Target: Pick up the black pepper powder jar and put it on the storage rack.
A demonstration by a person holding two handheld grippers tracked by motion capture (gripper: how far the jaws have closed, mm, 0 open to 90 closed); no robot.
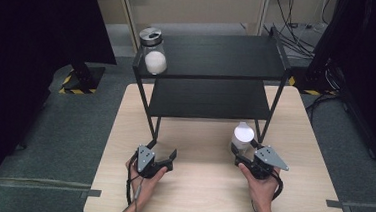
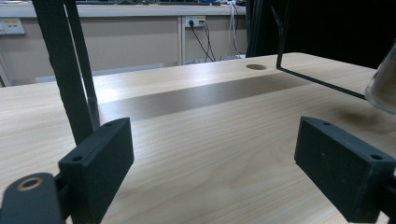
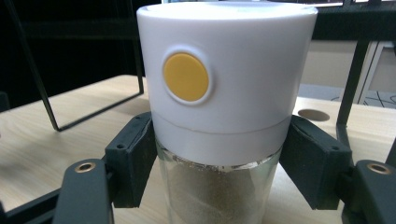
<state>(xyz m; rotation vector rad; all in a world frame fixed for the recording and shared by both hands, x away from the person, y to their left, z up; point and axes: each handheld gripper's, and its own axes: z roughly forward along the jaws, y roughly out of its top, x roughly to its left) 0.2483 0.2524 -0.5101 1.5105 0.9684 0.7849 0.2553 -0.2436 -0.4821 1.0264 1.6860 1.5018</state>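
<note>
High view: right gripper [image 1: 243, 151] pinches white-capped jar [image 1: 242, 136] on table [image 1: 204, 197], before black shelf rack [image 1: 213, 77]; left gripper [image 1: 161, 152] idle, jaws spread. Step: jar gripped. Next, likely: lift upright to a shelf.

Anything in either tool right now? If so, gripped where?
Right tool is shut on the white-capped glass jar, pads on the glass just under the cap. Left tool is open over the table, holding nothing.
</note>
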